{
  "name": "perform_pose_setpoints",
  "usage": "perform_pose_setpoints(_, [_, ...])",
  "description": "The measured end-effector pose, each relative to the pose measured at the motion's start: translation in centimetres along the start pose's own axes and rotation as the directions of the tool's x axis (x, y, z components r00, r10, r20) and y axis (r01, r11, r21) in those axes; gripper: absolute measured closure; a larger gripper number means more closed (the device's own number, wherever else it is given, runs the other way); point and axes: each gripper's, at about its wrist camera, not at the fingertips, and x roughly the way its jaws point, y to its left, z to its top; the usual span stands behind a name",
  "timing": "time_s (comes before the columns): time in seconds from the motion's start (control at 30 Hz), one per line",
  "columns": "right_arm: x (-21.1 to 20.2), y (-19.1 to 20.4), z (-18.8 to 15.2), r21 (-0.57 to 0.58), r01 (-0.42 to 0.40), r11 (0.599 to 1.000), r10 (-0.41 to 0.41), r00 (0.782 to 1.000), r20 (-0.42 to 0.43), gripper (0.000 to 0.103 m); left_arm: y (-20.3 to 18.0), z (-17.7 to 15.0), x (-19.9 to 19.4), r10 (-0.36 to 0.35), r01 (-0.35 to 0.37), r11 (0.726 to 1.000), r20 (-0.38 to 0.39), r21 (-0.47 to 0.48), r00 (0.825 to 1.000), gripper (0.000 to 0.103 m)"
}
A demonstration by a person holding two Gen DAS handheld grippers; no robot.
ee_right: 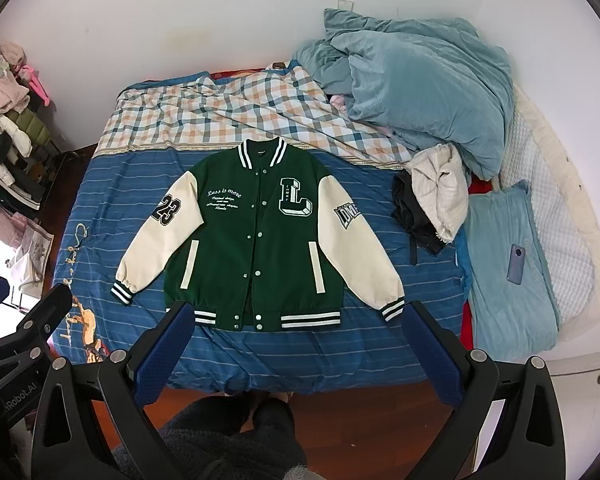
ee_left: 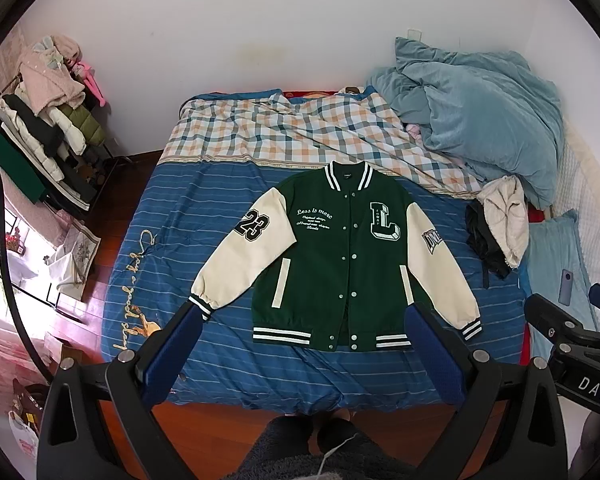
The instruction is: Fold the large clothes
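A green varsity jacket [ee_left: 332, 256] with cream sleeves is lying flat, face up and snapped shut, on the blue striped bedspread [ee_left: 180, 240], collar toward the checked quilt [ee_left: 284, 132]. The left gripper [ee_left: 304, 316] and right gripper [ee_right: 298, 314] are both hovering above the bed's near edge with fingers spread wide, gripping nothing, the jacket's hem showing between them.

On our green-bodied, cream-sleeved varsity jacket [ee_right: 256, 224]: "23", "Less is more", a big "L"; "DAS" on our black right gripper [ee_left: 592, 384].
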Motion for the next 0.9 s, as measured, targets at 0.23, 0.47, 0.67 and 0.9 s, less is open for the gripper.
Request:
perform_pose_setpoints(0.23, [0.1,0.0,0.0,0.0,0.0,1.0,0.0,1.0,0.0,0.0,-0.5,0.4,-0.2,0.0,0.0,1.0,0.003,-0.003,1.0,0.0])
perform_pose_setpoints(0.47, [0.1,0.1,-0.1,0.003,-0.001,1.0,0.001,1.0,-0.003,0.0,-0.3,0.2,-0.1,-0.003,0.003,1.0,0.002,-0.003,1.0,0.0])
perform_pose_setpoints(0.67, [0.8,0.1,0.1,0.027,-0.008,1.0,0.008,1.0,0.002,0.0,-0.9,1.1,1.0,-0.004,0.003,1.0,0.035,0.006,0.999,0.0])
perform_pose_setpoints(0.9, [8.7,-4.2,-1.1,0.274,-0.039,0.961,0.032,0.999,0.032,0.0,-0.9,2.6,9.1,0.077,-0.079,0.997,0.133,0.006,0.988,0.0])
